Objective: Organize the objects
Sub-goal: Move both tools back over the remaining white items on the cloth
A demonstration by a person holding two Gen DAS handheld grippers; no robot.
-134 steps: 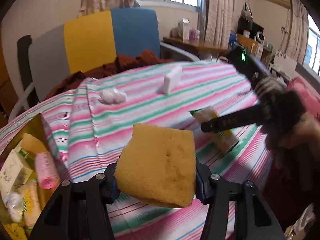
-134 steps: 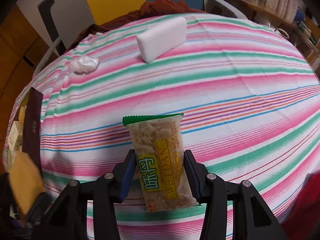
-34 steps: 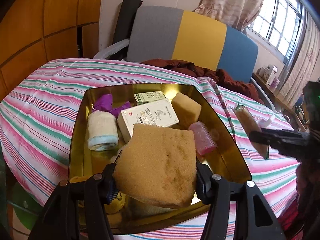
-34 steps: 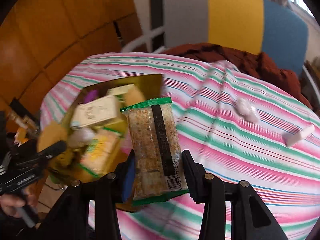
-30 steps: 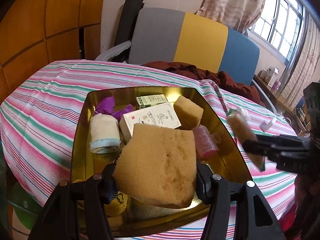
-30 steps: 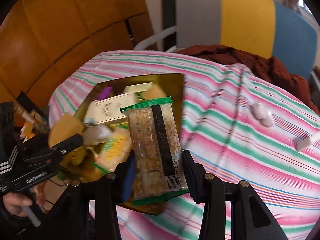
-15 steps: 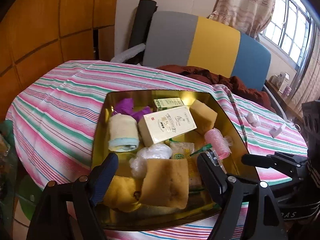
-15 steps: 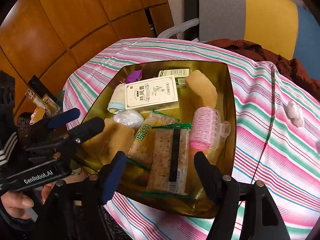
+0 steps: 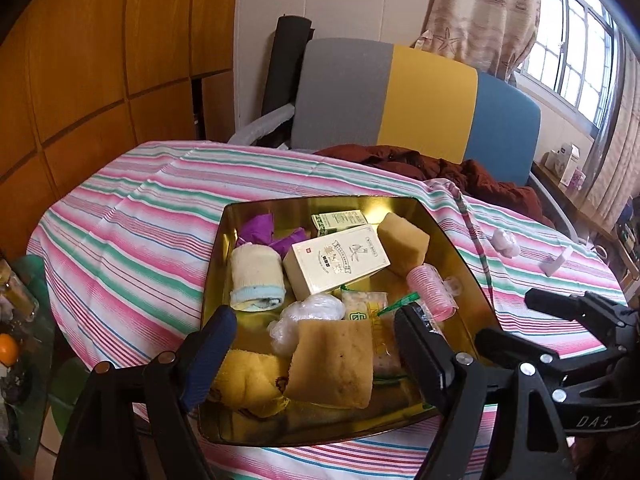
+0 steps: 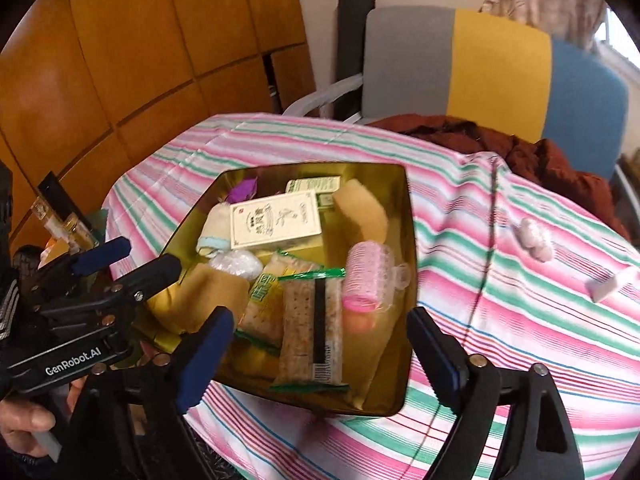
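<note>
Gaping wide and empty, the left claw [image 9: 312,332] and right claw [image 10: 316,336] hover over the gold tray [image 10: 408,240]. Its sponge [image 9: 332,364] hides the yellow cloth [image 9: 248,380] partly; the cracker packet [image 10: 312,336] overlaps another.

gold tray [image 9: 448,240] on striped cloth | tan sponge [image 9: 332,364] tilted at near edge | cracker pack [image 10: 312,332] flat, barcode up, beside pink roller [image 10: 362,276]

Home, curtains [image 9: 480,12], striped tablecloth [image 9: 132,236]

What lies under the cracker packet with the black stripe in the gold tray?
The cracker packet overlaps a yellow-green snack packet and rests on the gold tray. Anything directly beneath it is hidden.
</note>
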